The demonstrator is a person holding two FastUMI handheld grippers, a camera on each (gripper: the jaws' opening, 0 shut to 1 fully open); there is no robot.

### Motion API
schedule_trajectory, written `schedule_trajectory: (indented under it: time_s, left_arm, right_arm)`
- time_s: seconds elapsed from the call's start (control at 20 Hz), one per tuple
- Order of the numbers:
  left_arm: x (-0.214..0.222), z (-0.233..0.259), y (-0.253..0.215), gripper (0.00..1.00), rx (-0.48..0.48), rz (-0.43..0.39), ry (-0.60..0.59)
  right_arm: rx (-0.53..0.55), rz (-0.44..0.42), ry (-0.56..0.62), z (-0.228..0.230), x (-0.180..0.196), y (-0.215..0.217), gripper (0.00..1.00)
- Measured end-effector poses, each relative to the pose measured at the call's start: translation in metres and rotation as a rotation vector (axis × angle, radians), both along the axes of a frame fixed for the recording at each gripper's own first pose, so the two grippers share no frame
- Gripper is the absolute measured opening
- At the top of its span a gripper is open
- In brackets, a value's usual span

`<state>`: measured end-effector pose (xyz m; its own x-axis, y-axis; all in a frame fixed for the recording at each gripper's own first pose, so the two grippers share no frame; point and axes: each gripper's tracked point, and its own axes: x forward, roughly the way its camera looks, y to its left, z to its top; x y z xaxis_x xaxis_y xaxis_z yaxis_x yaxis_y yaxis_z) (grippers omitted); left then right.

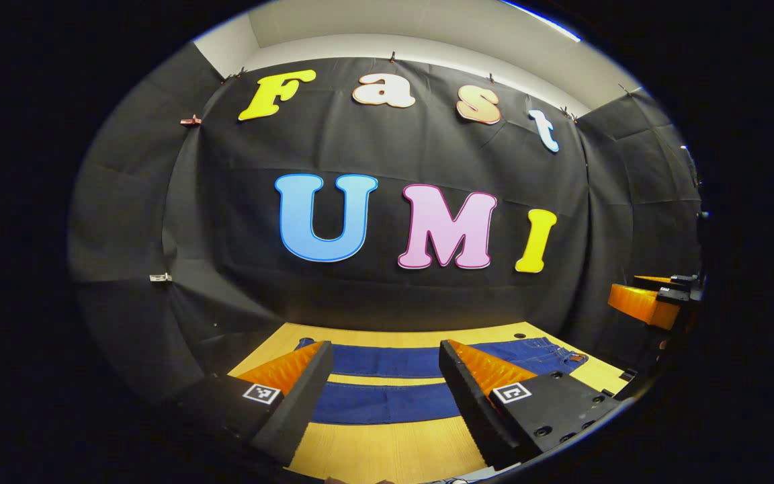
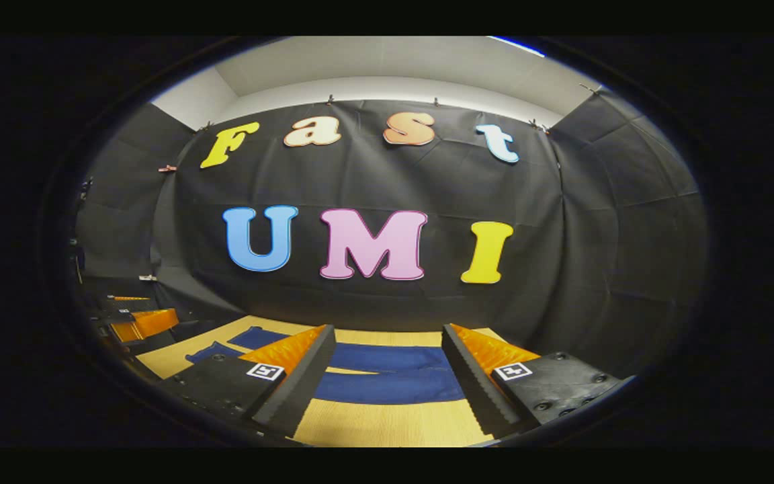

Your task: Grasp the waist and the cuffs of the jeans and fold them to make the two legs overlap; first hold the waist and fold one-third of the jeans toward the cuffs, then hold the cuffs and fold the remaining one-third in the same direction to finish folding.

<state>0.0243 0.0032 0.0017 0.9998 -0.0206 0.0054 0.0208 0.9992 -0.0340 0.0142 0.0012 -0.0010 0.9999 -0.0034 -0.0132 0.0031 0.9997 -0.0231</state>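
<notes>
Both of my grippers hung above the wooden table [image 1: 387, 457], fingers spread wide, nothing between them. The jeans [image 1: 387, 402] lay flat and unfolded, the two legs as separate dark blue bands running side to side across the lower part of each frame, a strip of bare wood between them. That long axis lay crosswise to the way my fingers pointed. In the left gripper view, my left gripper [image 1: 381, 390] framed the middle of the near leg low in the frame, and the waist [image 1: 551, 356], with its stitching and a small brown patch, sat at lower right, beyond the right-hand finger. At the right edge of that frame, my other tool stood off, well apart from the cloth. In the right gripper view, my right gripper [image 2: 387, 376] likewise looked down across the legs [image 2: 390, 386] at lower centre; the cloth ran off toward lower left, where my left tool showed at the edge. I could not make out the cuffs cleanly in either frame. I judged the waist end nearer my right gripper and the cuff end nearer my left. No fold was begun. The first move, as I read it, was to drop each hand onto its own end and lay one leg over the other.
</notes>
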Motion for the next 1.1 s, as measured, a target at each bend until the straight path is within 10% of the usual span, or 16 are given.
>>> schedule_trajectory:
  time_s: [0.45, 1.1]
  left_arm:
    - [0.021, -0.034, 0.034, 0.98, 0.158, 0.048, 0.037]
    - [0.090, -0.238, 0.211, 0.98, 0.880, -0.087, 0.509]
  right_arm:
    - [-0.019, -0.033, 0.015, -0.008, 0.003, -0.009, 0.97]
    - [-0.038, -0.134, 0.108, -0.034, 0.004, -0.042, 0.97]
